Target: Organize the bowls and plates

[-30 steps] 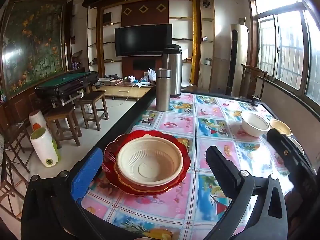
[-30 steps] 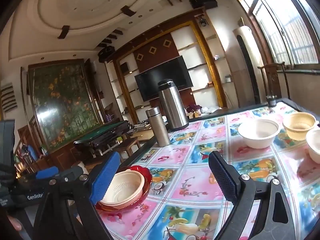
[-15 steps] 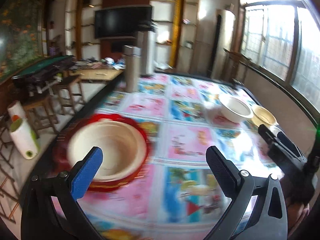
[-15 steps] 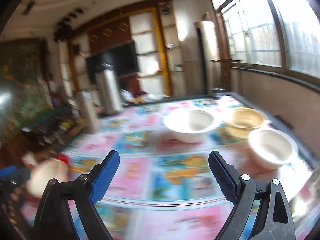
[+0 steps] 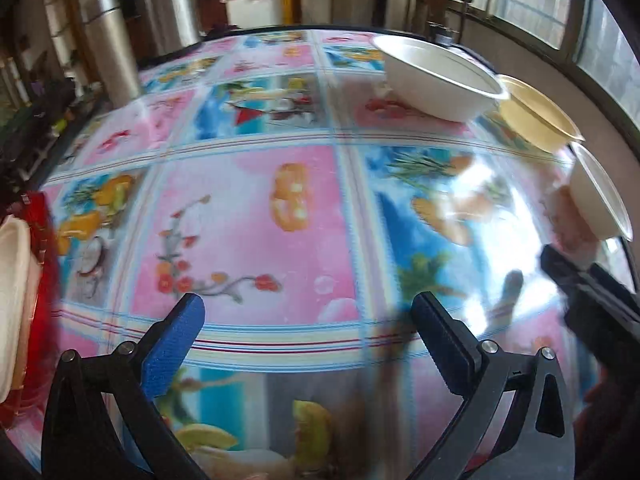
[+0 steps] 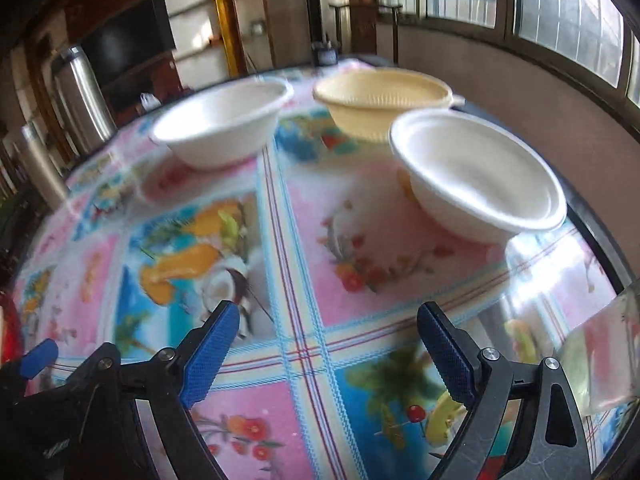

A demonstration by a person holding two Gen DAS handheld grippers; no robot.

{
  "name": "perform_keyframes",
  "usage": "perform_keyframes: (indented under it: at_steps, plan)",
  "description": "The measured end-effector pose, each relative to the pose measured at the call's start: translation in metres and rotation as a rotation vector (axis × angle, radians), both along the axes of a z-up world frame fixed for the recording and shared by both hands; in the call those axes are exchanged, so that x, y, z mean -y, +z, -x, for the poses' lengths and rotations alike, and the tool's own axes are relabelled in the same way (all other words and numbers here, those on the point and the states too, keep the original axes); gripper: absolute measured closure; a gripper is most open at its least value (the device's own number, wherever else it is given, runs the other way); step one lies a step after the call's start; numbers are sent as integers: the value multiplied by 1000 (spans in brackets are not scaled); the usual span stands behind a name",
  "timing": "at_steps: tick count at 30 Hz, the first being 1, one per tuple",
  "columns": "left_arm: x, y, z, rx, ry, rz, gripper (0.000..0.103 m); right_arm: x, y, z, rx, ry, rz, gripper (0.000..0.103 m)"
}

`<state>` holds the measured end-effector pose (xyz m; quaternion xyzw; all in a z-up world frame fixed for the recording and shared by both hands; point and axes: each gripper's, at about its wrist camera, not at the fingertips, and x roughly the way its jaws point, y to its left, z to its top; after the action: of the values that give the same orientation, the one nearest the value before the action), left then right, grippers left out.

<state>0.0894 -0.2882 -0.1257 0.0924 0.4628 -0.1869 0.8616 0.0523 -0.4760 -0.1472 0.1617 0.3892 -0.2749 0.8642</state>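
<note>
Between the spread fingers of my right hand-held gripper [image 6: 328, 334] I saw only patterned worktop [image 6: 304, 240]; the gripper held nothing. Just beyond it stood three bowls close together: a white bowl [image 6: 480, 176] nearest on the right, a cream bowl [image 6: 380, 100] behind it, and a second white bowl [image 6: 224, 124] to the left. My left hand-held gripper [image 5: 308, 326] was likewise wide apart and empty above the worktop. From its view the same three bowls lined the far right edge, well apart from it. At that view's left edge I could make out a red plate [image 5: 42, 240] with a pale bowl [image 5: 12, 300] sitting in it. Two steel flasks [image 6: 84, 92] stood at the worktop's far side.
</note>
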Motion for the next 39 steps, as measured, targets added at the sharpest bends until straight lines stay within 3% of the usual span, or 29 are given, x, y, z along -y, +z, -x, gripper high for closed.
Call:
perform_keyframes:
  at_steps: [4,39]
  plan:
    - [3,-2,9,43,-3,1,0,-8,-3,-7,-71,18,42,0]
    - [1,-4,-2,41,-13,1,0,-10,-3,-17,-73,45,35,0]
